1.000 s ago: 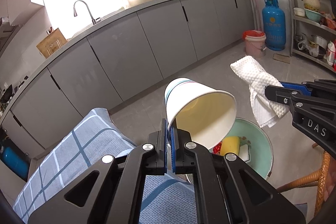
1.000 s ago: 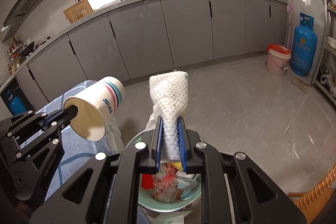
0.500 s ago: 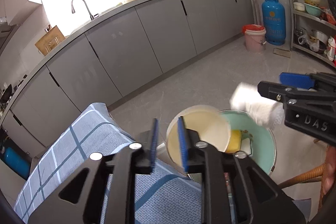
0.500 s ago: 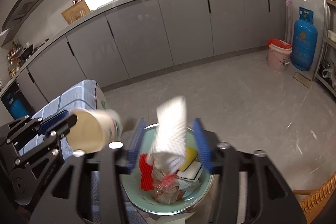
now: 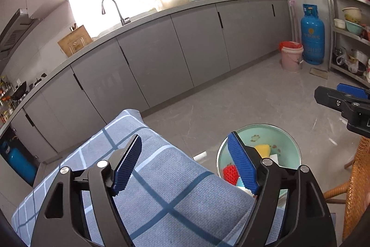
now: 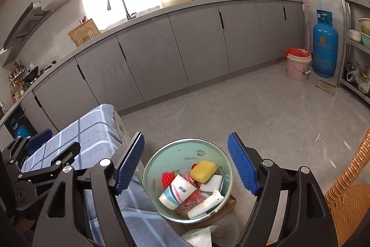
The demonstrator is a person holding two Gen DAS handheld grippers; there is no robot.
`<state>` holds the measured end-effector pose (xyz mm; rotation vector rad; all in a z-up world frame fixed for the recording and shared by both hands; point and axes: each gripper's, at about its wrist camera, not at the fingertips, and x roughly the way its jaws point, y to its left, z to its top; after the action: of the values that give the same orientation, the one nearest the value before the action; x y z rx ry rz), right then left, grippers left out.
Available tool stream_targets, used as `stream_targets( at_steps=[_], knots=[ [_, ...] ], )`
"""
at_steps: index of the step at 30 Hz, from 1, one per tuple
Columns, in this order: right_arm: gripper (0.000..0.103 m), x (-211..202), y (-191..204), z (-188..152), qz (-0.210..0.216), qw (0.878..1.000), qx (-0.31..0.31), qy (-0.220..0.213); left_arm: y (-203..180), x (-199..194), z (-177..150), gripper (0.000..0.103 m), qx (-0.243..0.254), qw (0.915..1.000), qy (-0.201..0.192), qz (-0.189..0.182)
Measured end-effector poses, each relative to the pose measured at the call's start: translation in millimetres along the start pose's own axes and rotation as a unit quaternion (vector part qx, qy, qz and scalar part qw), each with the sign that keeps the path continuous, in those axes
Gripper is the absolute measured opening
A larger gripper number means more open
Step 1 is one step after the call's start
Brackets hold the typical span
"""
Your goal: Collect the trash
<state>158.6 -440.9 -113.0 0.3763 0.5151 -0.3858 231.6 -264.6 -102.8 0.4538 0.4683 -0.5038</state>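
Bin (image 6: 148,168): paper cup (image 6: 177,191) and white cloth (image 6: 204,203) lie inside. Left gripper (image 5: 185,166) and right gripper (image 6: 186,163) above bin, jaws just opened, spread, empty. Withdraw upward, clear of rim.

The right gripper (image 6: 186,163) has just been opening; its blue-padded jaws stand wide apart with nothing between them. Below the gap sits a pale green bin (image 6: 182,149) holding a paper cup (image 6: 177,191) on its side, a white cloth (image 6: 205,203), a yellow sponge (image 6: 203,168) and red netting (image 6: 167,177). The left gripper (image 6: 53,142) hangs off to the left, above a blue checked tablecloth (image 6: 92,129).
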Motion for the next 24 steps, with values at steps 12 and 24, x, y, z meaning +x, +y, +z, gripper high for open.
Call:
stream_targets(
  at_steps=[12, 24],
  knots=[
    [0.077, -45, 28, 3, 0.009, 0.999, -0.026, -0.028, 28, -45, 2, 0.080, -0.035, 0.9990, -0.025, 0.008],
    [0.079, -64, 41, 2, 0.013, 0.999, -0.035, -0.039, 39, -66, 2, 0.080, -0.046, 0.9980, -0.042, 0.014]
  ],
)
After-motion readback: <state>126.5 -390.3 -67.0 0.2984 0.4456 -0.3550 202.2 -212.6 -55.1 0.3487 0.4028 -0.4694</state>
